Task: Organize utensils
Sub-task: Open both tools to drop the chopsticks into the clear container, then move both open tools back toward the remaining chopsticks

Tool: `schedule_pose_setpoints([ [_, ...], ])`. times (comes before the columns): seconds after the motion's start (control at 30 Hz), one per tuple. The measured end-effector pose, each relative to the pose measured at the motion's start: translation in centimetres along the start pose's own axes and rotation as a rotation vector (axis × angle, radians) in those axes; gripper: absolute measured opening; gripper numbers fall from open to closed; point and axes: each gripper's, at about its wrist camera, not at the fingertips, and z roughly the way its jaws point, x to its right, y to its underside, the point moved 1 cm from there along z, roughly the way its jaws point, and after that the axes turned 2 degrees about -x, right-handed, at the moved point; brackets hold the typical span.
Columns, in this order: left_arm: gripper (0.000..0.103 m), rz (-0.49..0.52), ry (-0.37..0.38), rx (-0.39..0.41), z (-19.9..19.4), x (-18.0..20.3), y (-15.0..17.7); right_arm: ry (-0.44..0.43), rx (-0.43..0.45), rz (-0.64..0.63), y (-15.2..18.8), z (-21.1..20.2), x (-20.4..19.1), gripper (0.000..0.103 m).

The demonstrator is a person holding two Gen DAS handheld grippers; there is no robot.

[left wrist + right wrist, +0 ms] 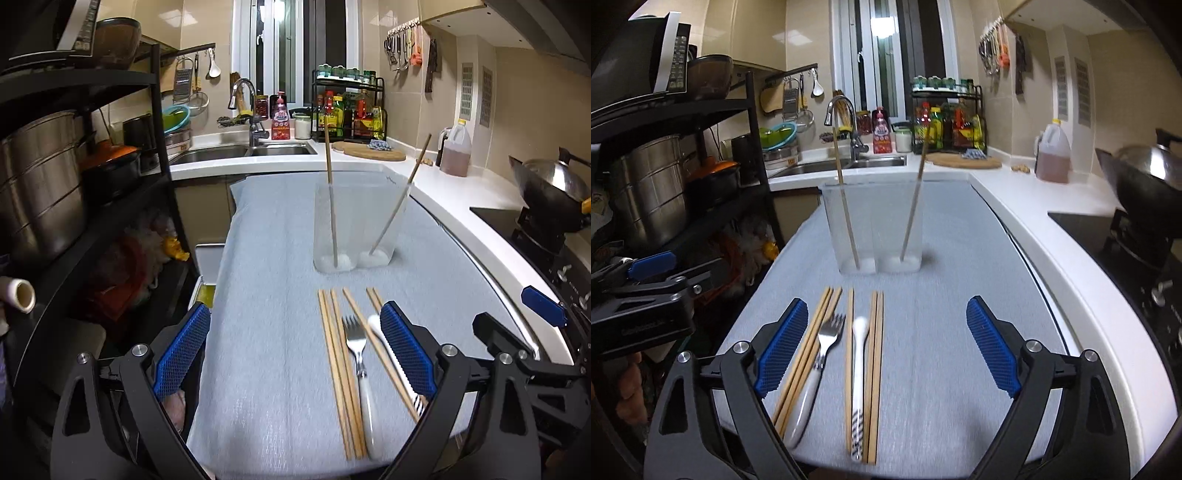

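Note:
A clear two-compartment holder [356,225] [873,227] stands on the grey mat, one wooden chopstick [331,206] [846,206] in its left compartment and another [397,206] [913,206] in its right. In front lie several loose chopsticks [338,373] [873,373], a white-handled fork [356,354] [822,354] and a white spoon [391,354] [857,373]. My left gripper [295,350] is open and empty, hovering left of the utensils. My right gripper [886,347] is open and empty above them.
A black shelf rack [74,177] with steel pots stands on the left. A white counter [461,206] runs on the right, bearing a wok [554,188] on a stove and an oil jug [456,151]. A sink [243,151] lies behind.

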Motion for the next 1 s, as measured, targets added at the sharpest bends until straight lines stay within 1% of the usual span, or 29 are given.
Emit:
schedule_pose_setpoints([
  [0.27,0.090,-0.015,-0.013,-0.022,-1.2,-0.3,4.3,0.021,-0.065,0.008,5.2,-1.4,0.9,0.087],
  [0.43,0.090,-0.003,-0.020,-0.019,-1.6,-0.1,6.4,0.040,-0.082,0.009,7.2,-2.0,1.1,0.087],
  [0.57,0.090,-0.019,-0.004,-0.023,-1.6,-0.1,7.6,0.051,-0.093,0.013,8.3,-2.0,1.3,0.087],
  [0.77,0.090,-0.002,-0.008,-0.027,-0.6,0.1,9.4,0.063,-0.113,0.012,9.2,-1.4,1.4,0.087],
  [1.0,0.090,0.014,-0.026,-0.086,1.6,0.1,11.3,0.073,-0.143,0.018,10.0,-0.3,1.8,0.087],
])
